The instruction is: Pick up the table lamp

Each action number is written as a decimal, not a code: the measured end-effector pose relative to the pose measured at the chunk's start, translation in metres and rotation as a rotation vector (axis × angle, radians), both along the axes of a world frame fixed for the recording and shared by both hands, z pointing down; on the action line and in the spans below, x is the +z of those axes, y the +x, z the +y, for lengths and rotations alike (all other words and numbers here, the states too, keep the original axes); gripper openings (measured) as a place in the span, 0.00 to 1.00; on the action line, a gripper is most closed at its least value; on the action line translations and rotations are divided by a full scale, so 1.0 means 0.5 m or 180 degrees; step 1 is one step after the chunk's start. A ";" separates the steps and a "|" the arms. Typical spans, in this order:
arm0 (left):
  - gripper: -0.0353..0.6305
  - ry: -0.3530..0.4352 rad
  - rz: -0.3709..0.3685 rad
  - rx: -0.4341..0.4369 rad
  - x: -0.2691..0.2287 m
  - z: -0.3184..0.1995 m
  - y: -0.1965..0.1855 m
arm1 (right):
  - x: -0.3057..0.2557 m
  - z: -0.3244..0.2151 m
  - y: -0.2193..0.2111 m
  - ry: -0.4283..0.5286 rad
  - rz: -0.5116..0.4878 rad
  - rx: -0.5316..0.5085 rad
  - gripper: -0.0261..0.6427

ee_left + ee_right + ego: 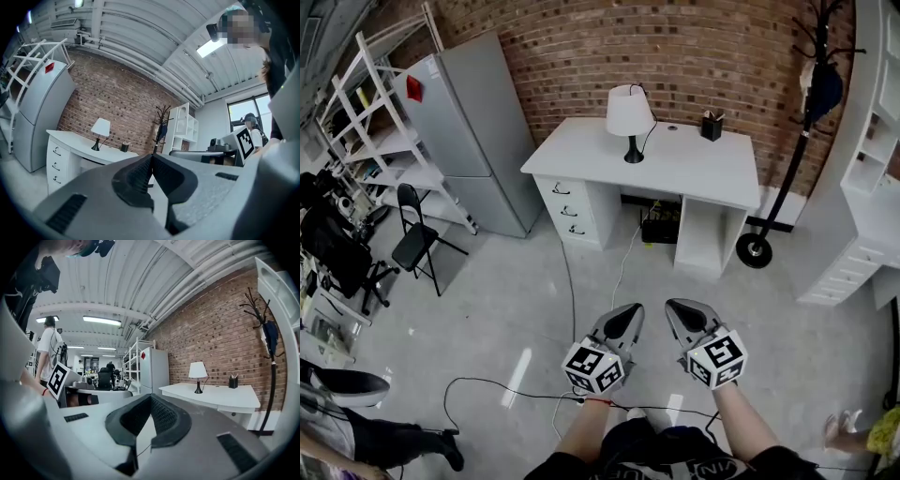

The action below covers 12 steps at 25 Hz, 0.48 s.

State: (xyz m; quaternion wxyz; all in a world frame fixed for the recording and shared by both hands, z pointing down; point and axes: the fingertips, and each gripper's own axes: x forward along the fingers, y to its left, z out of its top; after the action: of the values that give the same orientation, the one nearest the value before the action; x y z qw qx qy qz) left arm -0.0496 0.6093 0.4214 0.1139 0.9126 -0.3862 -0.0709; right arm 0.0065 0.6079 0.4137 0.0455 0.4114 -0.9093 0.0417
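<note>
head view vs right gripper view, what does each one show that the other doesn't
Only the head view: the folding chair and the cable on the floor.
Only the right gripper view: the ceiling lights and a standing person at the left.
Both: the lamp on the desk, the fridge, the coat stand and the shut right gripper.

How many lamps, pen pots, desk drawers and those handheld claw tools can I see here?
Table lamp: 1
Pen pot: 1
Desk drawers: 3
Handheld grippers: 2, the left gripper and the right gripper
Total: 7
</note>
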 end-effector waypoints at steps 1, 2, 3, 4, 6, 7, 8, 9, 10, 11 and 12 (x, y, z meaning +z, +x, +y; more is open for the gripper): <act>0.06 0.0010 -0.0002 0.0012 -0.002 -0.010 -0.006 | -0.001 -0.009 -0.007 0.0011 0.0004 0.0015 0.04; 0.06 0.0020 -0.0008 0.0025 -0.005 -0.019 -0.013 | -0.003 -0.018 -0.013 0.0022 0.0015 0.0031 0.04; 0.06 0.0026 -0.0012 0.0033 -0.008 -0.027 -0.019 | -0.003 -0.026 -0.019 0.0028 0.0031 0.0050 0.04; 0.06 0.0030 -0.0013 0.0033 -0.011 -0.035 -0.026 | -0.004 -0.033 -0.025 0.0027 0.0044 0.0065 0.04; 0.06 0.0036 -0.0006 0.0017 -0.015 -0.049 -0.041 | -0.002 -0.043 -0.037 0.0017 0.0056 0.0075 0.04; 0.06 0.0042 0.0000 0.0010 -0.017 -0.055 -0.046 | -0.002 -0.047 -0.042 0.0016 0.0064 0.0075 0.04; 0.06 0.0050 0.0006 0.0005 -0.019 -0.061 -0.051 | -0.002 -0.052 -0.045 0.0017 0.0075 0.0073 0.04; 0.06 0.0057 0.0012 0.0003 -0.021 -0.066 -0.054 | -0.001 -0.057 -0.048 0.0017 0.0087 0.0070 0.04; 0.06 0.0063 0.0018 0.0001 -0.021 -0.070 -0.057 | 0.000 -0.062 -0.050 0.0015 0.0097 0.0068 0.04; 0.06 0.0066 0.0023 -0.0002 -0.021 -0.073 -0.060 | 0.002 -0.066 -0.053 0.0014 0.0104 0.0066 0.04; 0.06 0.0067 0.0029 -0.0007 -0.019 -0.077 -0.063 | 0.004 -0.071 -0.056 0.0015 0.0105 0.0065 0.04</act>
State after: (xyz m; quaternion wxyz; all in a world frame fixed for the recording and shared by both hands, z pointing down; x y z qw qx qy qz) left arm -0.0813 0.5706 0.4117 0.1059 0.9130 -0.3859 -0.0792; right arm -0.0214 0.5723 0.4157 0.0592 0.4214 -0.9043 0.0332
